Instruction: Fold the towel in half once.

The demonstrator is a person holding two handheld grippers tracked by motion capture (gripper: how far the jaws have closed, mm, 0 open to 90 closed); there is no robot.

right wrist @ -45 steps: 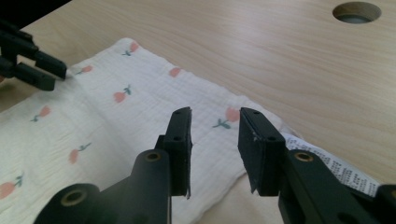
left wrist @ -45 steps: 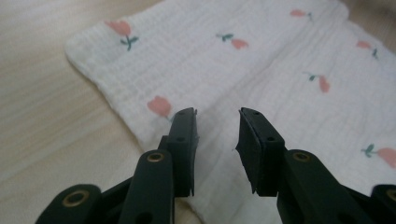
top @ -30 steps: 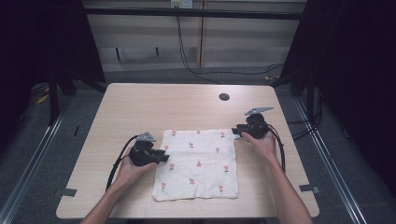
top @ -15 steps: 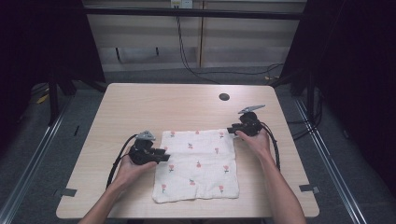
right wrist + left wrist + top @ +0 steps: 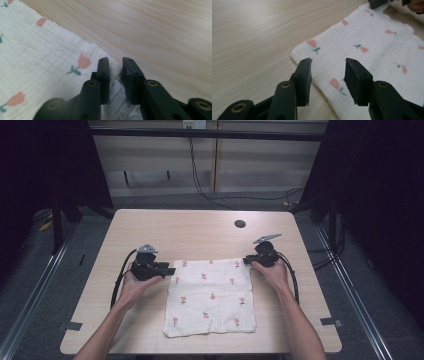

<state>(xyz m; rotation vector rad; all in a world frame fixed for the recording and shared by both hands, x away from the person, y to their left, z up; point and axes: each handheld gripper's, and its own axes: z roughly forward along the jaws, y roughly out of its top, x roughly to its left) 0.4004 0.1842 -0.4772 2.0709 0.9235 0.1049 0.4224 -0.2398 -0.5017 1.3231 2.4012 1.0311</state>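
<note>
The left gripper (image 5: 169,270), its jaws just widening and empty, hovers at the near-left corner of the cloth (image 5: 212,295) lying flat on the table (image 5: 200,230), while the right gripper (image 5: 248,261), just closing, pinches its far-right corner.

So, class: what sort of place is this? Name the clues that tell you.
Probably a lab or recording workspace, not a home: a bare wooden table stands between dark curtains, cables trail across the floor behind it, and a person works a flowered cloth with hand-held grippers.
</note>
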